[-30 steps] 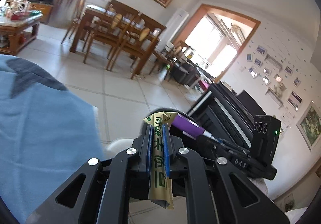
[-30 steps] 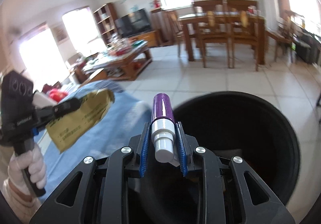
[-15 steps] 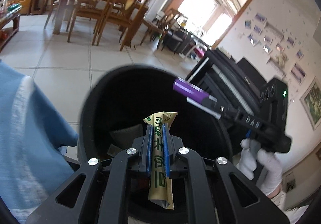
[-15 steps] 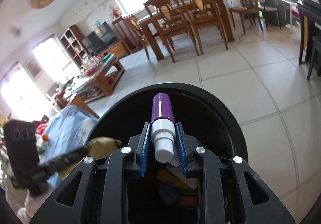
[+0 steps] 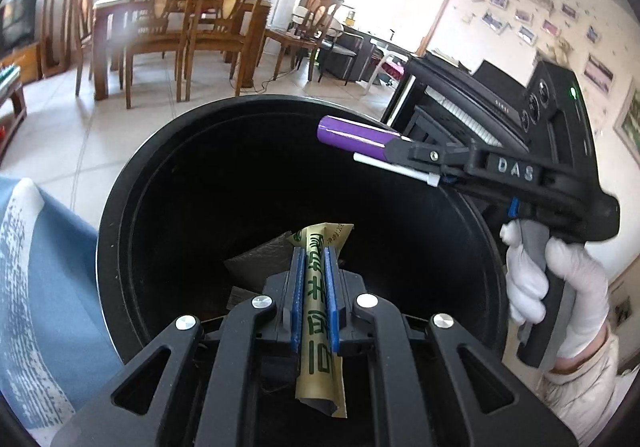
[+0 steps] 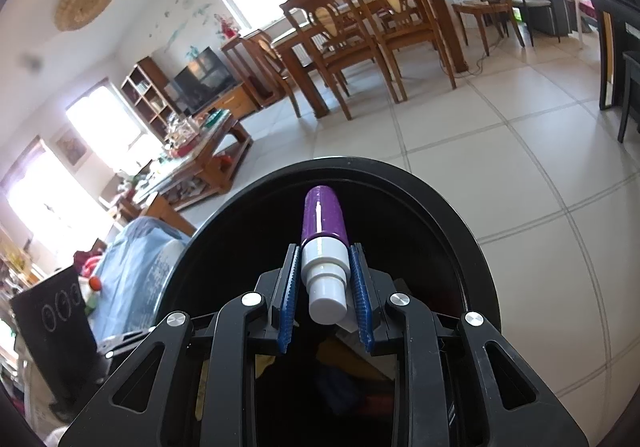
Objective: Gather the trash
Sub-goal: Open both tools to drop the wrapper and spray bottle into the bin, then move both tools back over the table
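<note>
Left wrist view: left gripper (image 5: pixel 314 259) was clamped on a yellow-green wrapper (image 5: pixel 317 311), pinched flat between the blue pads (image 5: pixel 297 299); its top edge stuck out past the fingertips, its tail hung behind them.
Wrapper position: over the mouth of the black trash bin (image 5: pixel 120 207).
Right wrist view: right gripper (image 6: pixel 323 259) was closed on a purple-and-white tube (image 6: pixel 323 243); white end sat between the pads (image 6: pixel 358 287), purple end projected forward.
Tube position: above the bin's opening (image 6: pixel 452 215), inside its rim line.
Bin contents: dark scraps, indistinct.
</note>
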Action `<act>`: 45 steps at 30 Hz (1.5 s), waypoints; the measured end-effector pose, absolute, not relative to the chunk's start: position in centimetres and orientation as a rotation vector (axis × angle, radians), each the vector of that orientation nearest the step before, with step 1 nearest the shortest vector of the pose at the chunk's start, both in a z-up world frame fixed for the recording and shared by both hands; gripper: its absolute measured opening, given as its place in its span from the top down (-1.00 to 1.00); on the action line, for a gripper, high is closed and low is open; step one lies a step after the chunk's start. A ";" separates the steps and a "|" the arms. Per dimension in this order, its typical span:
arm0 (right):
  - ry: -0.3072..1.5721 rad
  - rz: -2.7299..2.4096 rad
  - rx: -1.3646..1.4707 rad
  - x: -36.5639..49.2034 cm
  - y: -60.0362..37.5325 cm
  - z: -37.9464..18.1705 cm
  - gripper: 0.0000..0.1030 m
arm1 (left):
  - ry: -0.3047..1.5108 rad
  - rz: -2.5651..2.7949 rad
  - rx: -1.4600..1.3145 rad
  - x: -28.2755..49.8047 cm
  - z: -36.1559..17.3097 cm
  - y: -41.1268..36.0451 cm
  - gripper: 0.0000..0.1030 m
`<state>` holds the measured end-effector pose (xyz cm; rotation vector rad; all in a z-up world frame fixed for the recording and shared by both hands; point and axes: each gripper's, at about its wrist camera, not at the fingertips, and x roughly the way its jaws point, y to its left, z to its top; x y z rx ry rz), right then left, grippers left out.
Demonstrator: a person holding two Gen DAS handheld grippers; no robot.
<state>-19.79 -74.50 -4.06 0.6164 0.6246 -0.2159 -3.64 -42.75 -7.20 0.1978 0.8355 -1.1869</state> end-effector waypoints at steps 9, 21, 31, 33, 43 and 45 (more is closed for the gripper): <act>0.623 -0.194 0.633 -19.9 -74.7 -3.8 0.37 | 0.798 -1.225 0.269 -5.1 -7.3 -43.3 0.74; 0.586 -0.172 0.618 -20.0 -73.8 -3.0 -0.29 | 0.637 -1.223 0.351 -7.1 -6.2 -43.4 -0.75; 0.561 -0.161 0.653 -20.3 -73.9 -3.1 -0.62 | 0.614 -1.210 0.394 -7.3 -7.0 -43.7 -0.89; 0.553 -0.155 0.665 -20.5 -74.1 -3.1 -0.70 | 0.602 -1.212 0.405 -7.5 -6.9 -43.7 -0.89; 0.556 -0.141 0.689 -20.6 -74.2 -3.3 -0.90 | 0.592 -1.207 0.409 -7.6 -7.2 -43.4 -0.90; 0.556 -0.144 0.691 -20.6 -74.2 -3.4 -0.90 | 0.590 -1.206 0.412 -7.7 -7.2 -43.4 -0.90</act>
